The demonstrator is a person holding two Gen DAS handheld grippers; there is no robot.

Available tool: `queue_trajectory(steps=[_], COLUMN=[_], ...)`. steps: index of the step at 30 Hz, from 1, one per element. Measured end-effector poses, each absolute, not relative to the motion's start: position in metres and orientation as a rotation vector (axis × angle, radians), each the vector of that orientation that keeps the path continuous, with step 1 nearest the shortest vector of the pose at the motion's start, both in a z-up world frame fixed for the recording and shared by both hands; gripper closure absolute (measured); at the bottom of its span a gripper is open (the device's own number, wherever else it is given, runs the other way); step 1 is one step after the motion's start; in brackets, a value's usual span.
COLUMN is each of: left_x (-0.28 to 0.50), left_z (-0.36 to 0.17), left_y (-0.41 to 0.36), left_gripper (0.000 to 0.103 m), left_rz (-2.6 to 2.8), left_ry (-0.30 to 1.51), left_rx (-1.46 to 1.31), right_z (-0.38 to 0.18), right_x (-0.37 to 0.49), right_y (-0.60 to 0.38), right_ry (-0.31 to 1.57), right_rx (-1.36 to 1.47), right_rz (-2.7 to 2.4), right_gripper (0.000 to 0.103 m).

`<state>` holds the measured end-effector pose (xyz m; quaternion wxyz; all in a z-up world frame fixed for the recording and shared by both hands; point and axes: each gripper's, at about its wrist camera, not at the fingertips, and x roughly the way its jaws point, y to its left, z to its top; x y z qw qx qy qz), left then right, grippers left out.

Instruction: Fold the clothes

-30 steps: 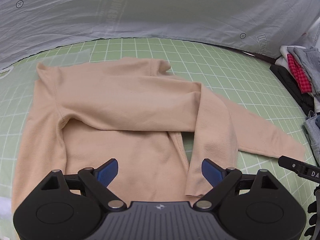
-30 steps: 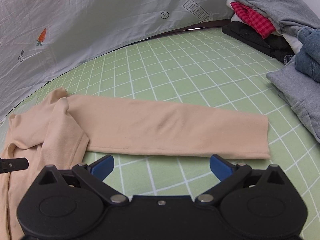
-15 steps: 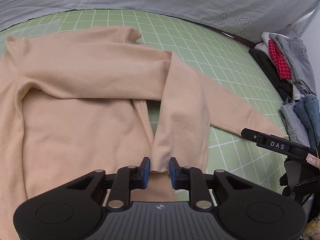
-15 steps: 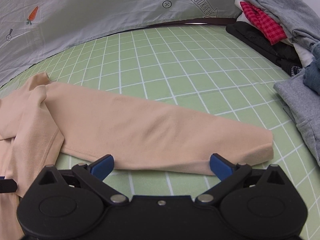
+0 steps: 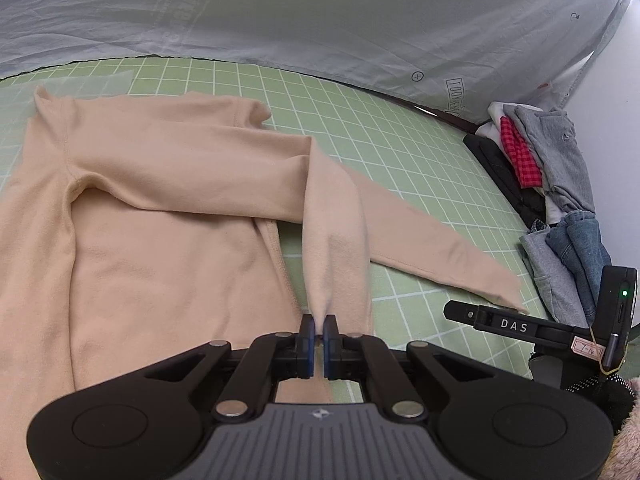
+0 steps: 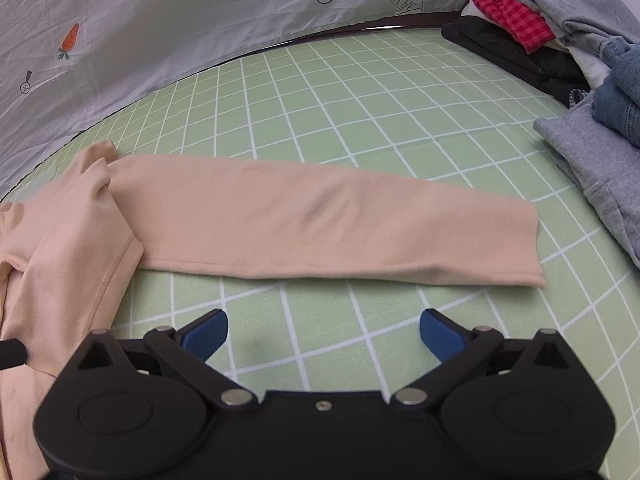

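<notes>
A beige long-sleeved top point(image 5: 152, 200) lies flat on the green grid mat point(image 5: 400, 152). One sleeve point(image 5: 332, 236) is folded across the body and bends down toward me. My left gripper point(image 5: 319, 334) is shut on this sleeve's cuff and lifts it slightly. The other sleeve point(image 6: 320, 224) lies stretched out to the right on the mat. My right gripper point(image 6: 322, 334) is open and empty just in front of that sleeve's near edge, above bare mat. The right gripper also shows in the left wrist view point(image 5: 520, 326).
A pile of clothes point(image 6: 560, 20) in grey, red check, black and denim sits at the mat's right edge. A grey garment point(image 6: 592, 160) lies nearest the outstretched cuff. A wrinkled grey printed sheet point(image 5: 320, 20) rises behind the mat.
My left gripper closed on the folded sleeve's cuff and pulled it up and toward me. My right gripper stayed open and drew back slightly from the outstretched sleeve.
</notes>
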<state>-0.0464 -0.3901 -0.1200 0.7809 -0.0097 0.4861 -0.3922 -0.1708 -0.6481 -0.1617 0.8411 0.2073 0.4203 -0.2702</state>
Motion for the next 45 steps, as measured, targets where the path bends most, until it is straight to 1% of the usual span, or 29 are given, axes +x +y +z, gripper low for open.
queue_trajectory(steps=[18, 30, 40, 45], left_x=[-0.07, -0.071, -0.072, -0.075], left_z=[-0.104, -0.127, -0.151, -0.158], left_y=[-0.247, -0.167, -0.121, -0.113], left_gripper=[0.099, 0.099, 0.099, 0.099], left_rz=[-0.679, -0.517, -0.393, -0.364], left_ry=[1.028, 1.093, 1.171, 1.193], left_rx=[-0.207, -0.35, -0.441, -0.433], right_z=[-0.159, -0.163, -0.165, -0.164], right_x=[-0.175, -0.164, -0.159, -0.16], right_y=[-0.557, -0.51, -0.483, -0.478], right_ry=[0.927, 0.978, 1.018, 1.015], right_rx=[0.39, 0.333, 0.263, 0.253], right_rz=[-0.452, -0.413, -0.398, -0.398], right_gripper=[0.0, 0.0, 0.0, 0.0])
